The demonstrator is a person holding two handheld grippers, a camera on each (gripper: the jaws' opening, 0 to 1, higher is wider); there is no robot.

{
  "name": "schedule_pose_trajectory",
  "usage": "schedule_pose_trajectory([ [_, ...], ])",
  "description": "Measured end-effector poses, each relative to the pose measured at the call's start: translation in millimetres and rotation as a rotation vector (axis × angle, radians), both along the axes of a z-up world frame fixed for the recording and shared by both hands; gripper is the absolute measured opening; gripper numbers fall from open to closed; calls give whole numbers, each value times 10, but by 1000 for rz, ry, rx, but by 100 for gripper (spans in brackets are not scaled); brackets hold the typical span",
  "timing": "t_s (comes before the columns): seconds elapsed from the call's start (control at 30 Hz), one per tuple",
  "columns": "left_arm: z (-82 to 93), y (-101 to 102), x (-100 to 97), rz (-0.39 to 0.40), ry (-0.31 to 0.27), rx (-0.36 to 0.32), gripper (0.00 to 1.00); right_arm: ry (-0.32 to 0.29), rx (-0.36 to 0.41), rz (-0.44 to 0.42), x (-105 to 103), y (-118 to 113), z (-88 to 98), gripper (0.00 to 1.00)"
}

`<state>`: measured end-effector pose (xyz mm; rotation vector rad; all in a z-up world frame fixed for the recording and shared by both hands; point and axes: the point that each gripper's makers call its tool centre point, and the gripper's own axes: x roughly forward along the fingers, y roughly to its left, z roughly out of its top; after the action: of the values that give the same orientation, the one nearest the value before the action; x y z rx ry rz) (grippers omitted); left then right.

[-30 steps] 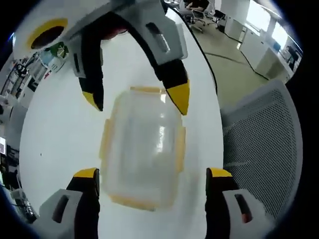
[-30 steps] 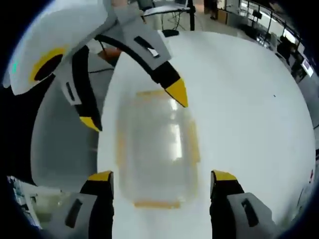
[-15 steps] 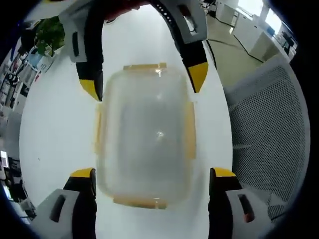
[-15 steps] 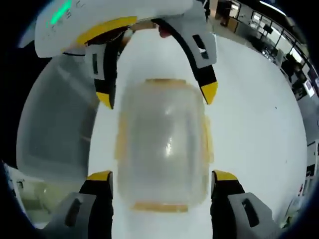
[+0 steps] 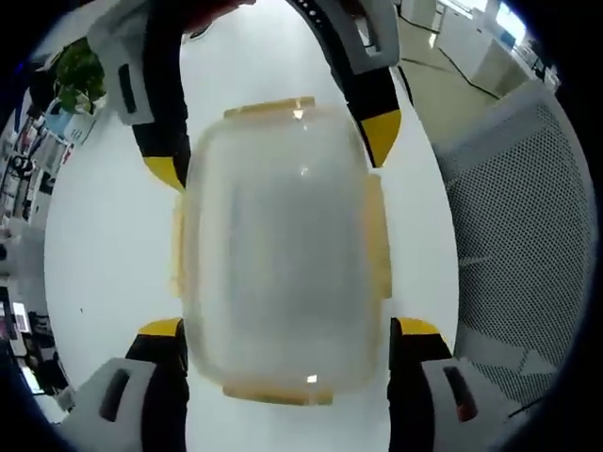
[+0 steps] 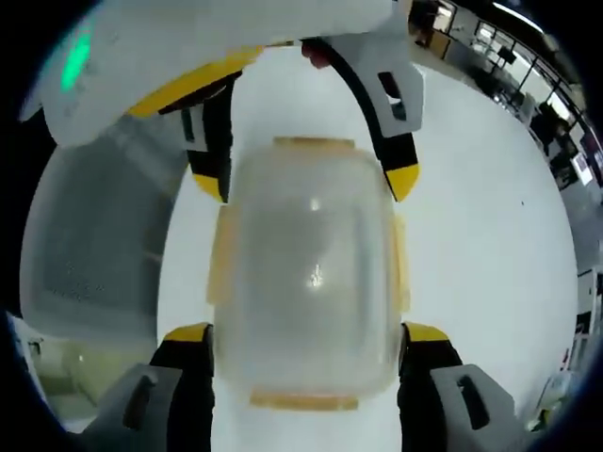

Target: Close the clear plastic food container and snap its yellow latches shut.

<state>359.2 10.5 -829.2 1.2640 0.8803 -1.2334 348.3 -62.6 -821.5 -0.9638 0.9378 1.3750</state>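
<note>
A clear plastic container (image 5: 283,250) with a frosted lid on top lies on the white table (image 5: 104,254). Yellow latches (image 5: 377,247) stick out along its four sides. My left gripper (image 5: 287,330) is open, its jaws straddling the container's near end. The right gripper (image 5: 273,155) reaches in from the top of that view, open, its yellow tips flanking the far end. In the right gripper view the same container (image 6: 306,273) sits between my right gripper (image 6: 306,334), open, and the left gripper (image 6: 307,181) opposite. I cannot tell whether any tip touches the container.
A grey mesh office chair (image 5: 509,235) stands right by the table edge, also visible as the chair (image 6: 94,245) in the right gripper view. A green plant (image 5: 80,61) and office desks lie further off. Bare white table (image 6: 490,235) extends beside the container.
Both cameras have closed in on the container, which now looks larger. The two grippers have moved from beyond its ends to straddling them.
</note>
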Motion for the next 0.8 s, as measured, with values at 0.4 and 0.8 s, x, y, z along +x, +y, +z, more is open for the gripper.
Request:
schedule_pose_trajectory([
  [0.4,-18,-4,-27,29,3,1,83,2,37,-11,2,9,5,80],
  [0.8,-27,94,-8,29,1,6,83,4,18,-10,15,128,-4,80],
])
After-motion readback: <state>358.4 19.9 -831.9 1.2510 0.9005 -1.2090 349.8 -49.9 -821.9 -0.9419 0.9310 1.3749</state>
